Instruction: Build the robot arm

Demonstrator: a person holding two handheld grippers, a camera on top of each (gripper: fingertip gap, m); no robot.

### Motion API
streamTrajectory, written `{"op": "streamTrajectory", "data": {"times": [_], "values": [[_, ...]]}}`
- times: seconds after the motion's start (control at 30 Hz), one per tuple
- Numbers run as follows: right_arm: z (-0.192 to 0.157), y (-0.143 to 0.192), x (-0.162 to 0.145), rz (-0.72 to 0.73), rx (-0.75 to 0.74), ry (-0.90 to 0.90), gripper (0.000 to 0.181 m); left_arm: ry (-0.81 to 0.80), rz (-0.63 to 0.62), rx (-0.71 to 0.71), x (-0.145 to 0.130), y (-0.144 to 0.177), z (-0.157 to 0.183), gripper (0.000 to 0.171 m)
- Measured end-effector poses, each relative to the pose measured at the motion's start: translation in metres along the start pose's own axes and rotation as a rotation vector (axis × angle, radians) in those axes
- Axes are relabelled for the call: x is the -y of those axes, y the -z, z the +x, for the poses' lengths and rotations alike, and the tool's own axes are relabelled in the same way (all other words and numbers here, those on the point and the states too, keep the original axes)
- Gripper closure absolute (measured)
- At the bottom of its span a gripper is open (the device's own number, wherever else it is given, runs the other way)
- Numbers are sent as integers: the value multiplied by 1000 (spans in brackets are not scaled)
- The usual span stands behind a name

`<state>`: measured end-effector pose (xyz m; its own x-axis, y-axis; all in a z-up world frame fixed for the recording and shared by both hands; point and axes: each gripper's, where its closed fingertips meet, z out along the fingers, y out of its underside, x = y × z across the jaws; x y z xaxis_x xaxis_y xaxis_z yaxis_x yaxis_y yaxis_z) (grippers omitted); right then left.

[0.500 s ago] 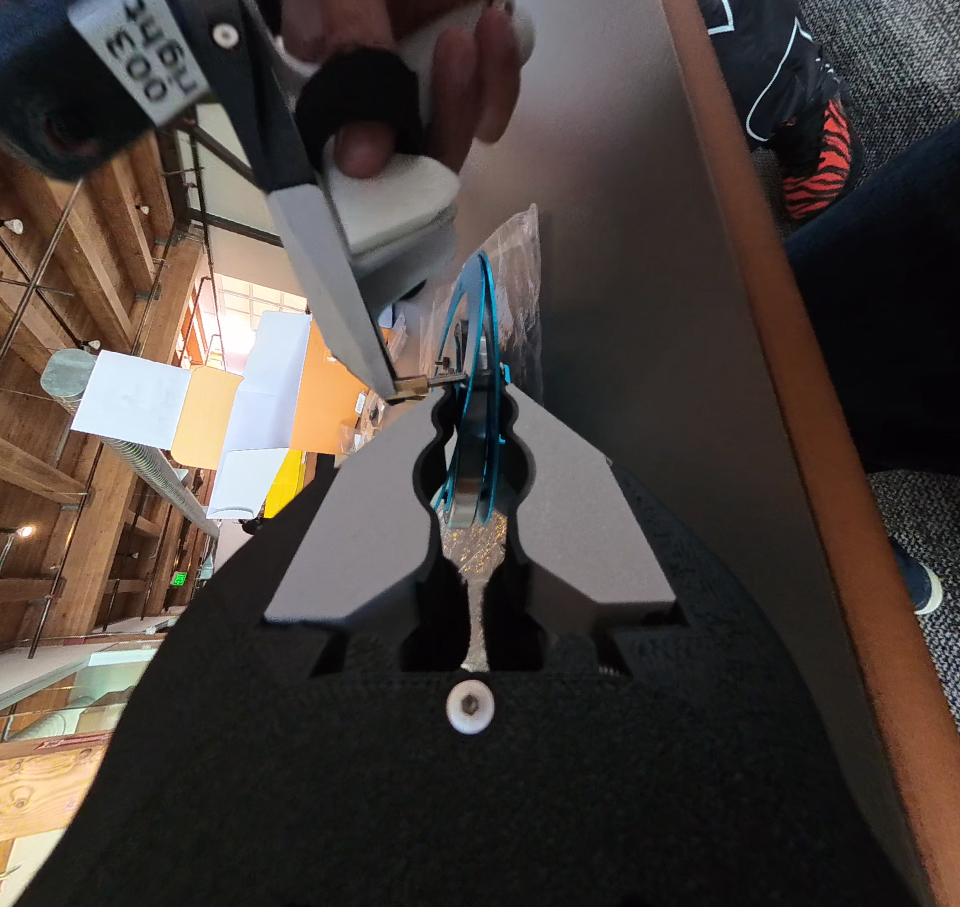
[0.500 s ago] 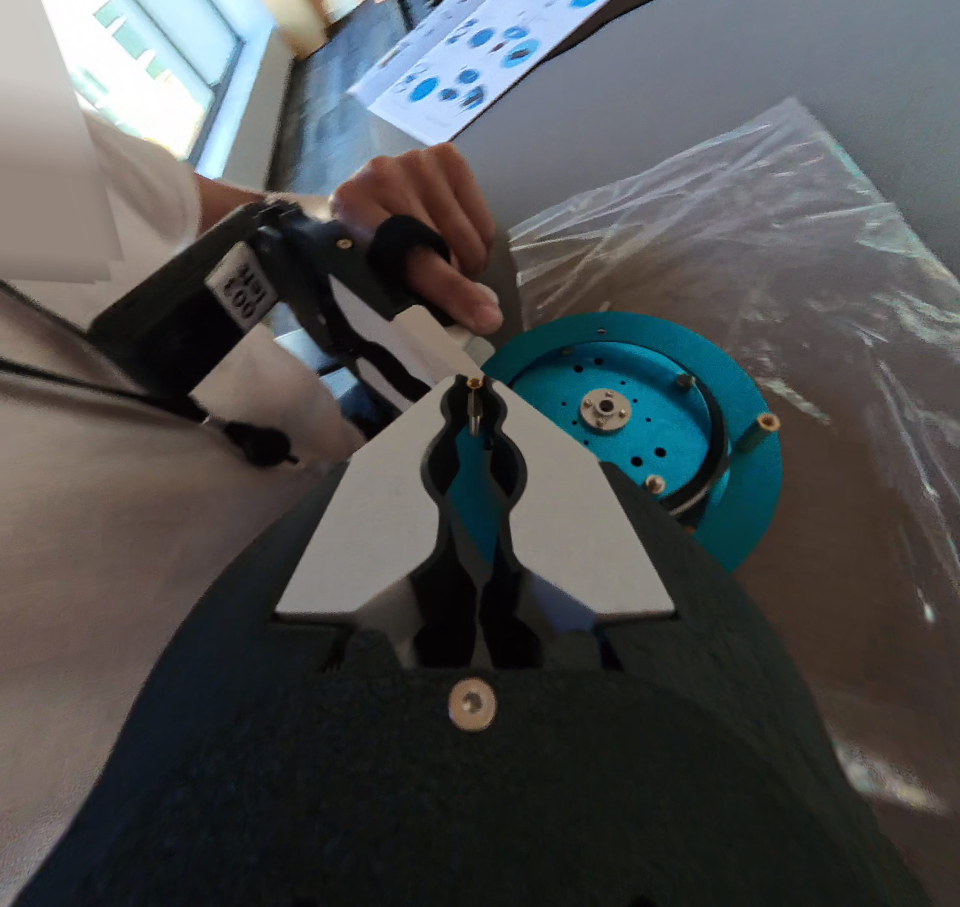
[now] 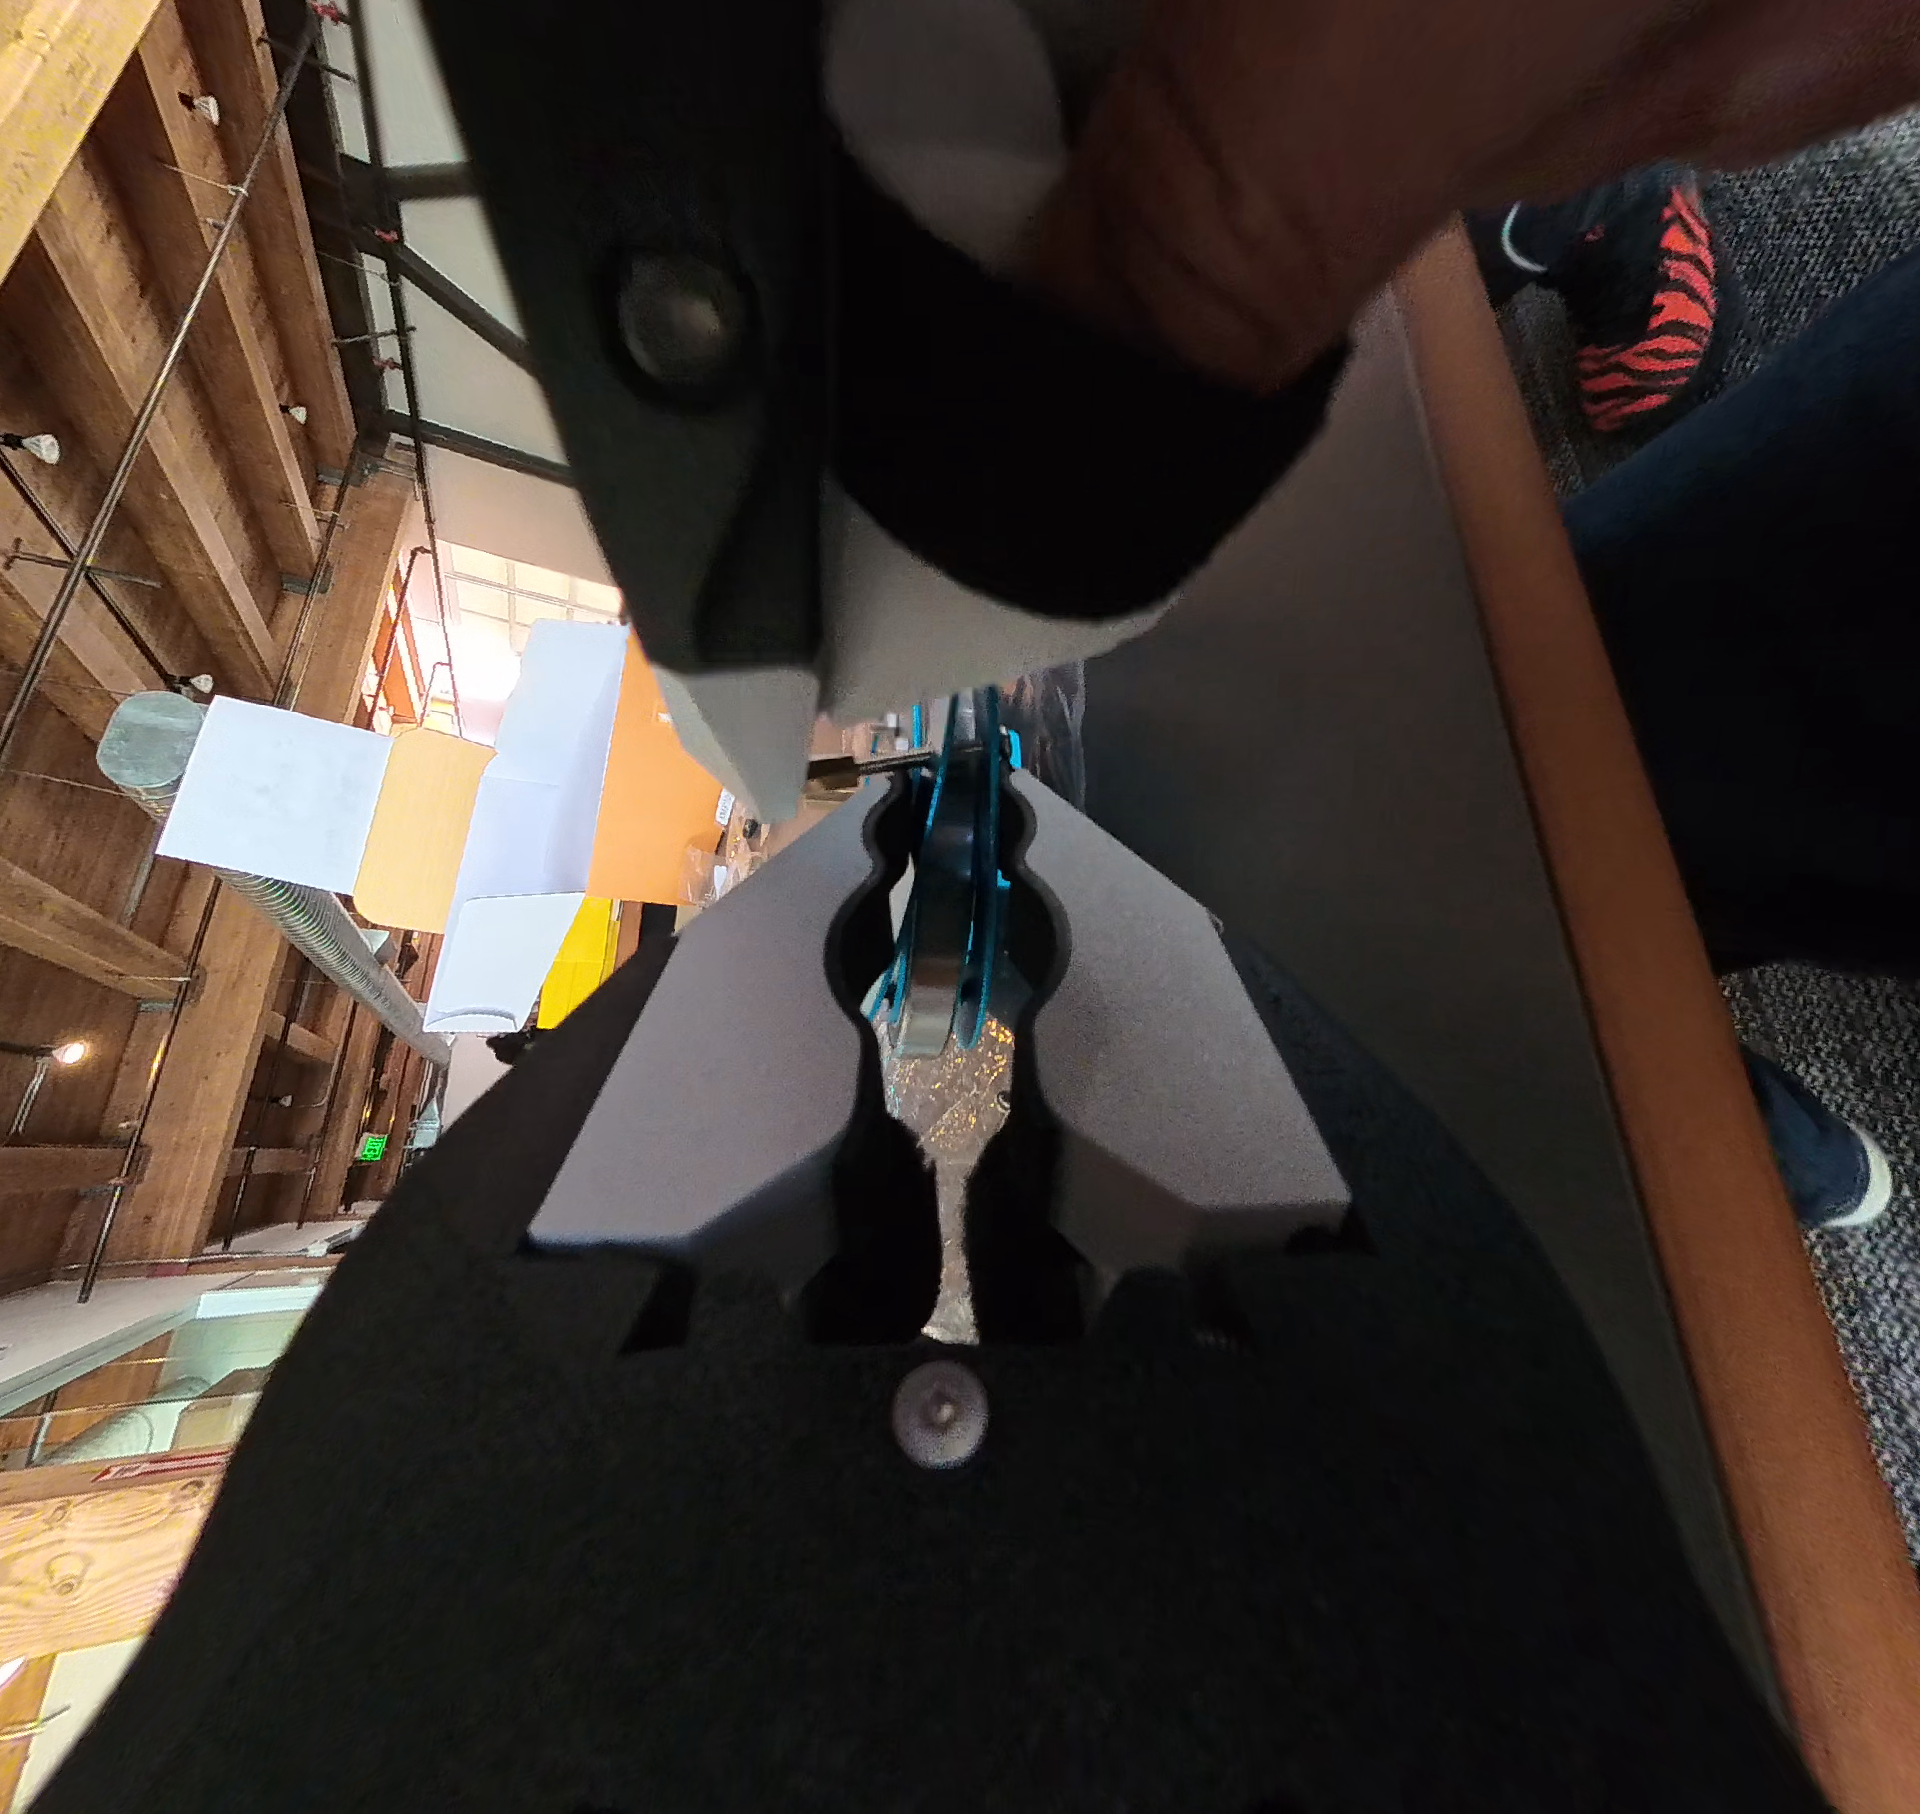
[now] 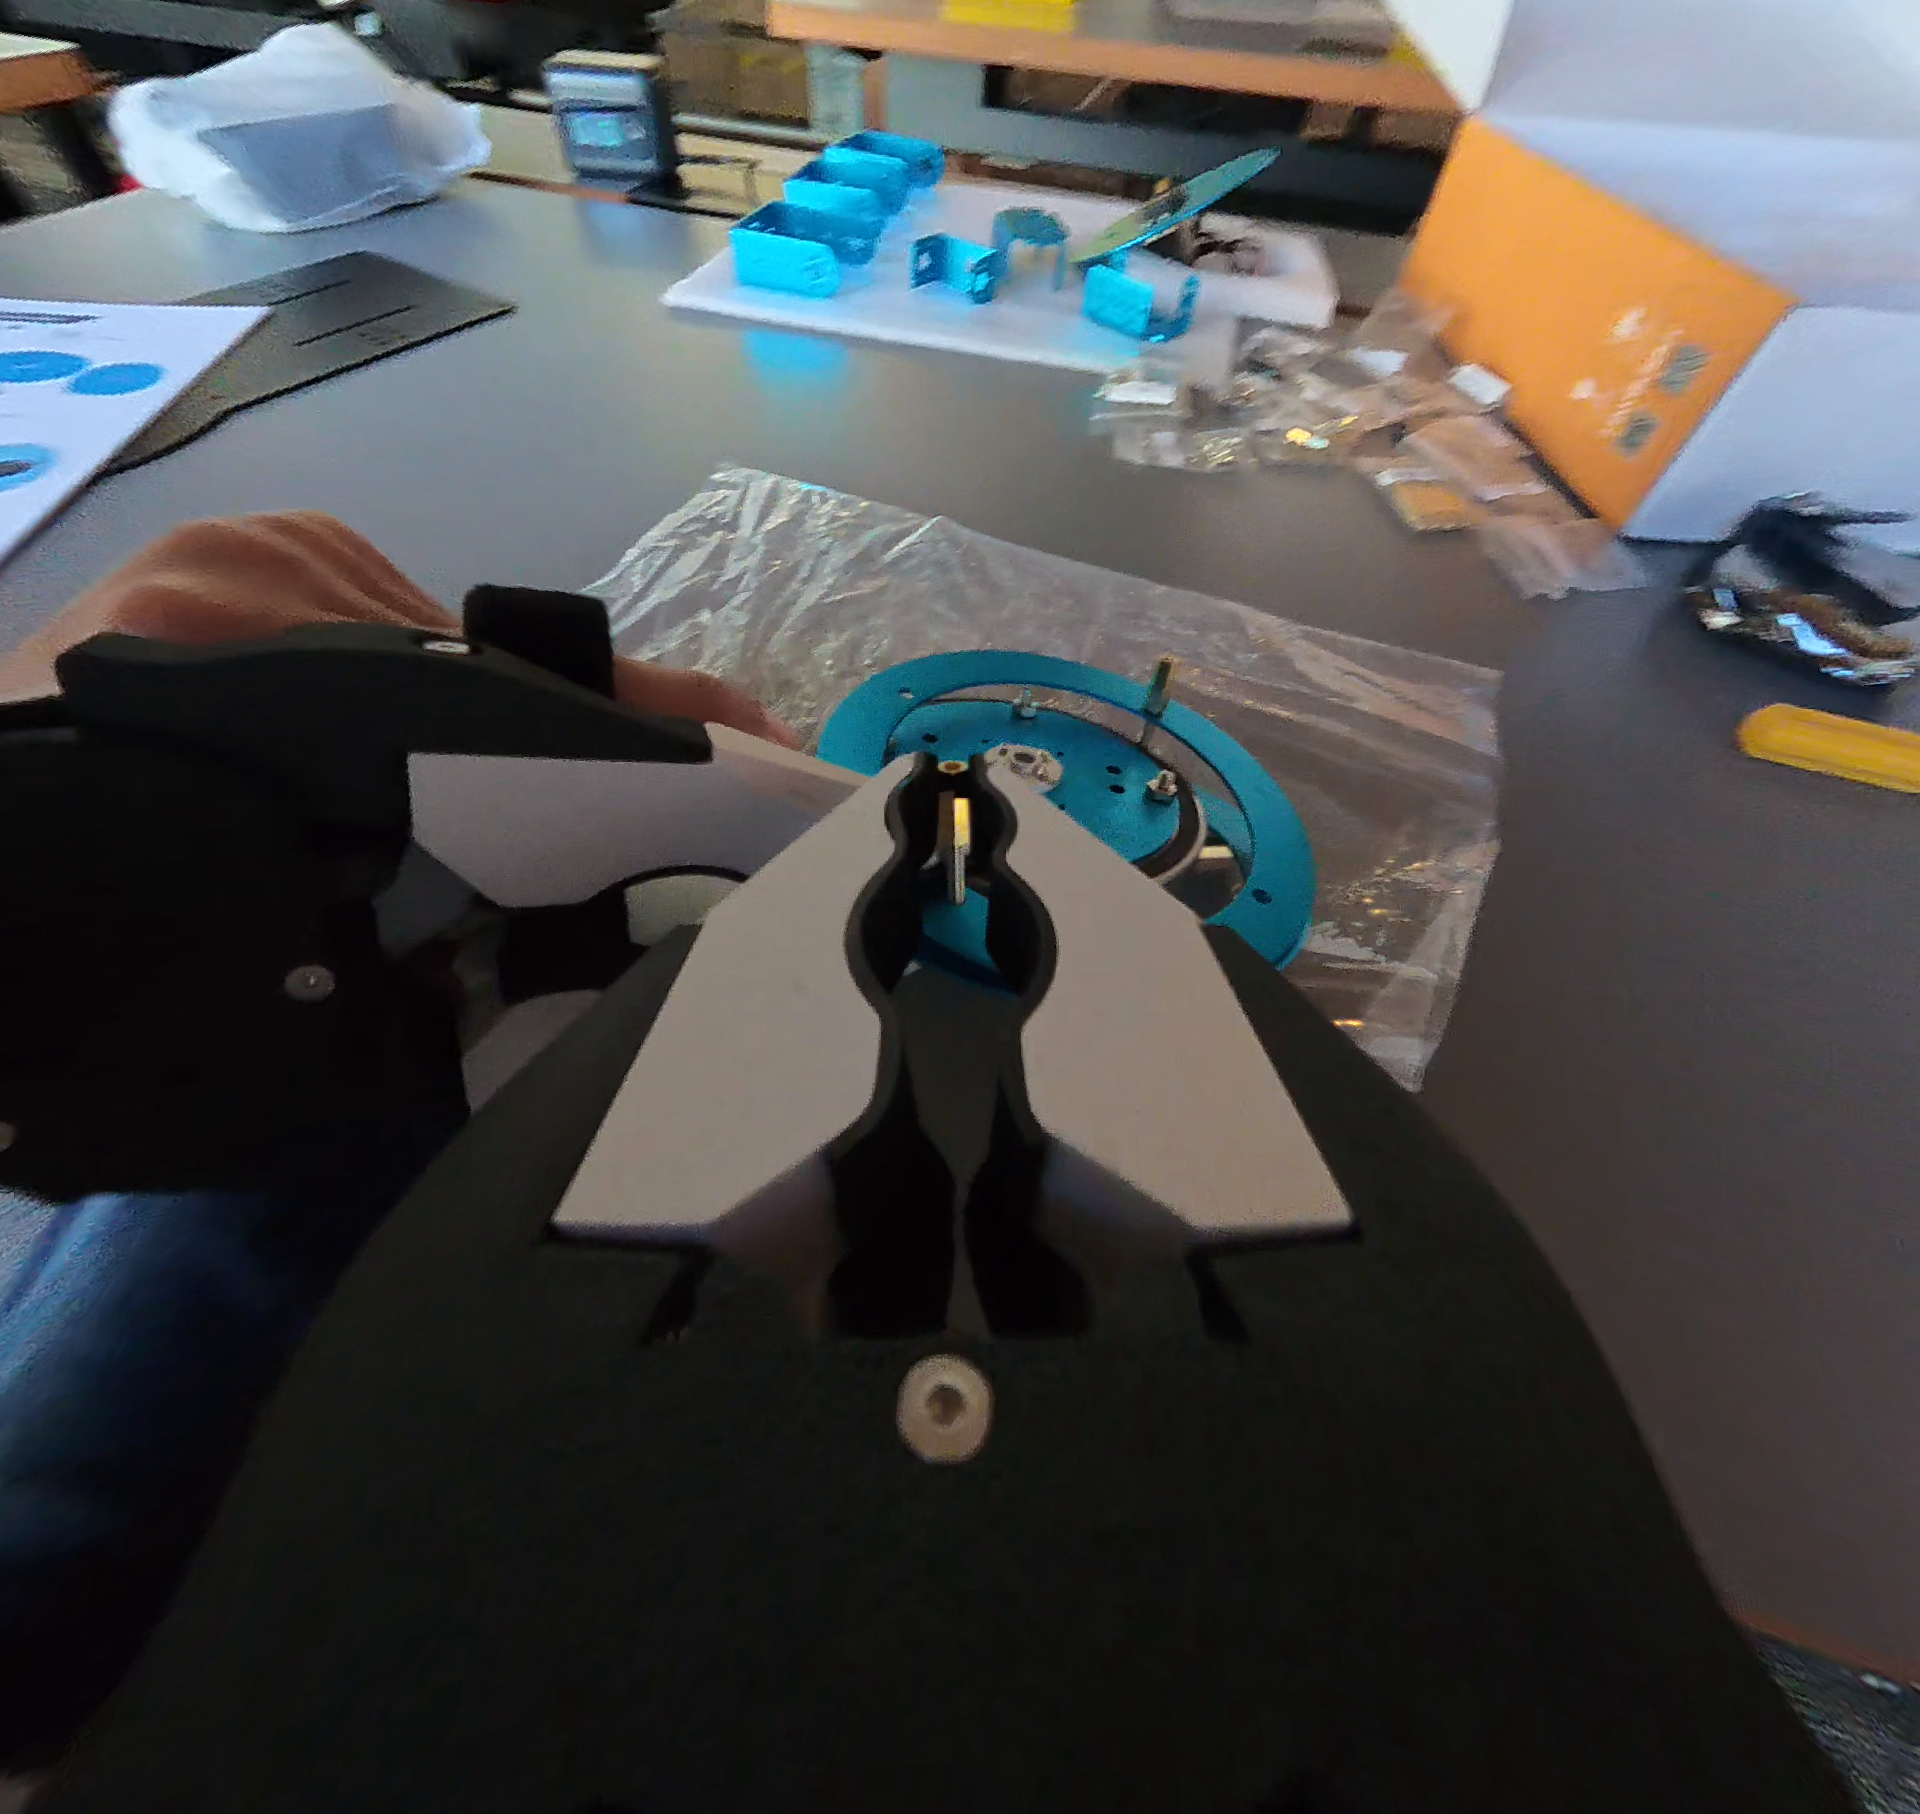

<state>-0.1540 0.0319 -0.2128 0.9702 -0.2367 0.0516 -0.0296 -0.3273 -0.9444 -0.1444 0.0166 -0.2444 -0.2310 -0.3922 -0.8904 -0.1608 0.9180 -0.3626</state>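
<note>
The blue disc assembly (image 4: 1091,829) lies on a clear plastic sheet (image 4: 1039,601) spread over the grey surface (image 4: 1662,933), and everything else is placed from it. The left gripper (image 3: 951,808) has its fingers clamped on the disc's rim, the blue plates seen edge-on between them in the left wrist view. The right gripper (image 4: 951,777) is at the near-left edge of the disc, its fingers closed on a small brass standoff (image 4: 958,834) whose threaded end hangs down between them, just above the blue plate. A hand (image 4: 239,569) grips the left gripper's handle to the left of the disc. Other brass posts (image 4: 1155,689) stand upright on the disc's far side. Beyond the disc, a white tray (image 4: 935,320) carries blue metal brackets (image 4: 821,226). Far right of the disc lie small bags of hardware (image 4: 1330,424), an orange and white box (image 4: 1621,237) and a yellow tool (image 4: 1829,748). Far left of it lies a printed sheet (image 4: 94,382).
</note>
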Motion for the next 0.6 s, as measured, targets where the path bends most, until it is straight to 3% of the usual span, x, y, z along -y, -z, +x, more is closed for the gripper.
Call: {"op": "streamTrajectory", "data": {"times": [0.1, 0.27, 0.37, 0.43, 0.5, 0.6], "values": [[1, 0, 0, 34, -52, -30, 176, -6, -2, 1, 0, 0, 0, 157], [2, 0, 1, 11, 47, -75, 176, 1, 3, -2, 0, -1, -1, 157], [5, 5, 8, 3, 246, -5, 162, 3, 8, -4, 0, 0, -1, 157], [8, 8, 0, -87, 436, 65, 158, 1, 12, -5, 0, 1, -1, 157], [10, 10, -11, -196, 636, 74, 142, -8, 18, -5, 1, 1, 0, 157], [5, 15, -4, -194, 927, 82, 144, -14, 32, -8, 3, 2, 1, 157]]}}
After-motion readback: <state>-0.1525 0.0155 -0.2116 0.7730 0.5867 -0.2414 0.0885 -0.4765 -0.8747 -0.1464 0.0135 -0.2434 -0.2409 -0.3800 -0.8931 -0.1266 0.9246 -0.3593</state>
